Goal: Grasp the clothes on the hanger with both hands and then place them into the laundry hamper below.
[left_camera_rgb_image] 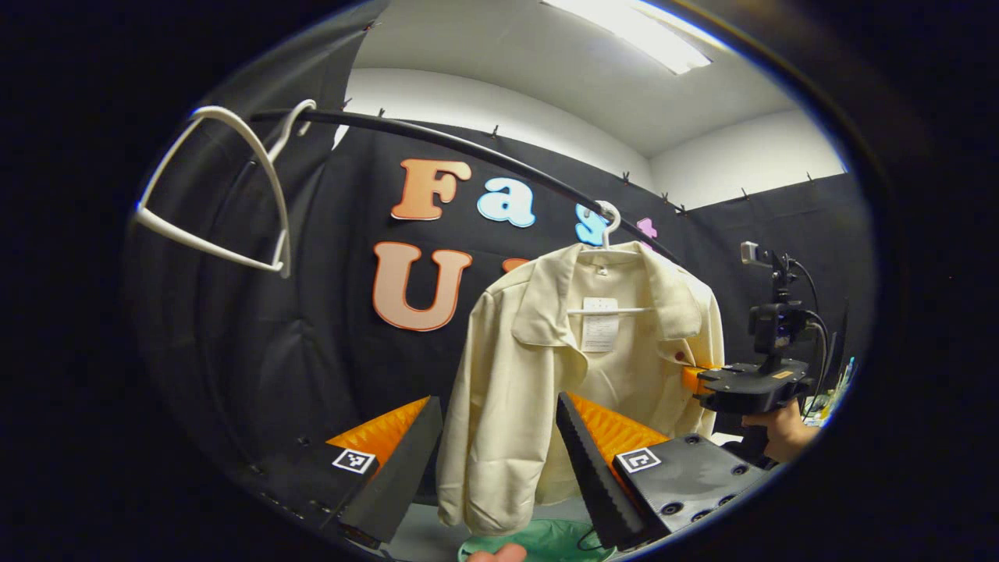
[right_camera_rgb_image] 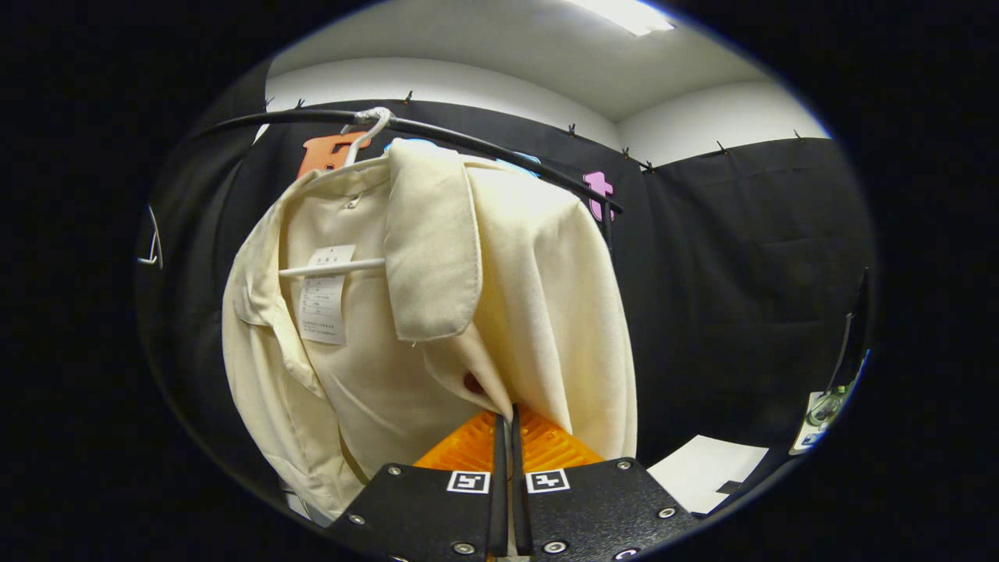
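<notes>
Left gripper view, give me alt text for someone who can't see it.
A cream jacket hangs on a white hanger from a black rail, seen between the left gripper's open jaws. The right gripper meets the jacket's far edge; an empty hanger hangs farther along.

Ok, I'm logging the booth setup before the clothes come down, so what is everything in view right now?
jacket: one, cream, hanging on a white hanger on the rail, with a paper tag inside the collar.
empty hanger: one, white, on the same rail, off to the jacket's left in the left gripper view.
rail: one, dark, curved across the black cloth wall.
green thing: one, below the jacket; possibly the hamper, cannot tell.
ceiling light: one, white, overhead.
left gripper: fingers spread open, short of the jacket's sleeve.
right gripper: fingers closed together on the jacket's front edge; a hand holds it.
</notes>
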The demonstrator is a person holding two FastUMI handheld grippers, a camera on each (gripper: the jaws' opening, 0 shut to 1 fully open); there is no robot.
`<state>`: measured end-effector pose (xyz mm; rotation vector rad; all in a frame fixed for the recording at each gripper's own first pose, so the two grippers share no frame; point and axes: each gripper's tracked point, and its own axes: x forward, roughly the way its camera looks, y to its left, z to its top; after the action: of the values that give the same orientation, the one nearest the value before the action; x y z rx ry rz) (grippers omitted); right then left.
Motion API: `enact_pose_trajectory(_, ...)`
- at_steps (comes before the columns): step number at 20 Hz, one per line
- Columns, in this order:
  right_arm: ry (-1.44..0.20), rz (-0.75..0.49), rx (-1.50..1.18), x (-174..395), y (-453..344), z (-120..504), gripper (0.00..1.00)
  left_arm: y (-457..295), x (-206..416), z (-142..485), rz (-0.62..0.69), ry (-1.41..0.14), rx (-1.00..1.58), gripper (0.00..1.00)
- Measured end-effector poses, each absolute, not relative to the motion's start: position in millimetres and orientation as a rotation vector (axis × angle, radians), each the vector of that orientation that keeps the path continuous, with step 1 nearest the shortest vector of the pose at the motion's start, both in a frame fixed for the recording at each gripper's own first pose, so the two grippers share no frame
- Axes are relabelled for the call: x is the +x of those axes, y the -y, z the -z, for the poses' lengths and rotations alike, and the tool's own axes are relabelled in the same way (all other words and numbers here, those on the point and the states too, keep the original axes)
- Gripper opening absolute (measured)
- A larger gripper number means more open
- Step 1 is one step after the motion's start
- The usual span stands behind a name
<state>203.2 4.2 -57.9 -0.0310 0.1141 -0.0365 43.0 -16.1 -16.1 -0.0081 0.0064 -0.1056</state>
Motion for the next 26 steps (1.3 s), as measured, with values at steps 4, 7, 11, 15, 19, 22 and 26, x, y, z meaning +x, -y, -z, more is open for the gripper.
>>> enact_pose_trajectory(4,-0.067,0.010,-0.033,171.4,-3.3,30.8,0.01,55.8,94.3,21.5,0.167,0.041,0.028,0.96)
enact_pose_trajectory(7,-0.040,-0.003,-0.029,156.4,-0.8,14.8,0.01,78.1,139.8,33.8,0.171,0.063,0.076,0.97)
enact_pose_trajectory(11,-0.054,-0.030,-0.011,150.4,-1.1,12.7,0.00,92.1,186.1,80.3,0.106,0.055,0.232,0.96)
enact_pose_trajectory(15,-0.059,-0.046,-0.023,148.9,0.8,12.1,0.00,92.9,212.5,118.8,0.055,0.038,0.346,0.96)
enact_pose_trajectory(19,-0.063,-0.047,-0.005,152.1,2.8,10.5,0.01,55.7,233.5,118.2,-0.082,0.080,0.422,0.97)
enact_pose_trajectory(22,-0.060,-0.047,-0.007,154.0,3.2,9.0,0.01,29.5,243.9,115.6,-0.133,0.081,0.443,0.78)
enact_pose_trajectory(26,-0.051,-0.050,-0.011,152.3,2.0,4.5,0.01,14.7,236.9,104.0,-0.101,0.060,0.363,0.12)
